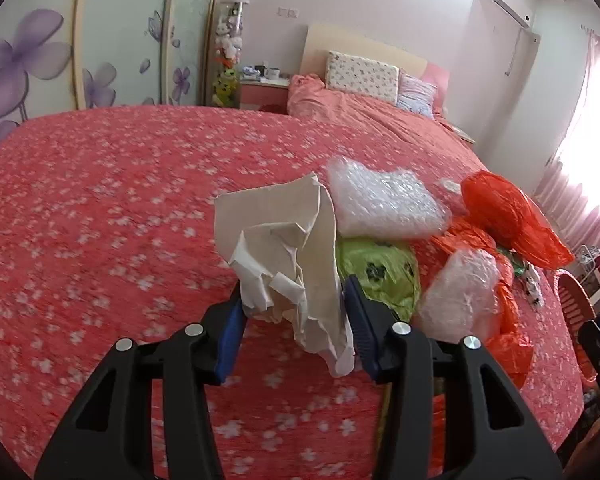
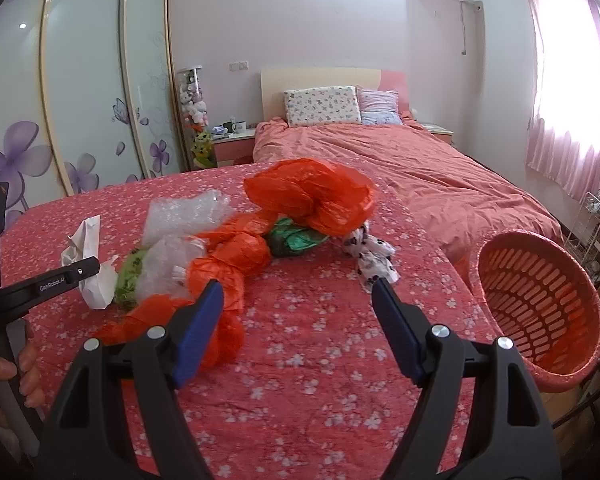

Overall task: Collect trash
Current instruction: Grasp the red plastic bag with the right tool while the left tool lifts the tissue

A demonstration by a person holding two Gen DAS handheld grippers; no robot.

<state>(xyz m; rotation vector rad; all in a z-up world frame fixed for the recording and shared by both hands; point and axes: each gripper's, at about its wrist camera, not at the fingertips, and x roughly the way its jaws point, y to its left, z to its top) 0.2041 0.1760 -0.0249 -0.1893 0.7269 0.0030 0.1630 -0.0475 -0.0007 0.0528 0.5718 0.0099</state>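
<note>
The left gripper (image 1: 294, 312) has its jaws closed partway on a crumpled sheet of white paper (image 1: 288, 256), creased and folded, pinched at its lower part and standing up above the blue pads (image 1: 230, 336). The rest of the trash lies on the red flowered cover (image 1: 100, 208): two wads of bubble wrap (image 1: 384, 202), a green bag (image 1: 376, 272) beneath them, crumpled orange bags (image 2: 312, 196) strung across the heap, a dark green wrapper (image 2: 296, 240) and a white black-spotted scrap (image 2: 374, 258). The right gripper (image 2: 298, 304) hangs over the cover with jaws wide apart, holding nothing. A pink slotted basket (image 2: 540, 300) sits tilted at the cover's right edge, mouth toward the trash. Bare cover lies between the right gripper and the heap, and across the left half in the left view. The left gripper's arm reads "GenRoboAI", as far as can be made out.
</note>
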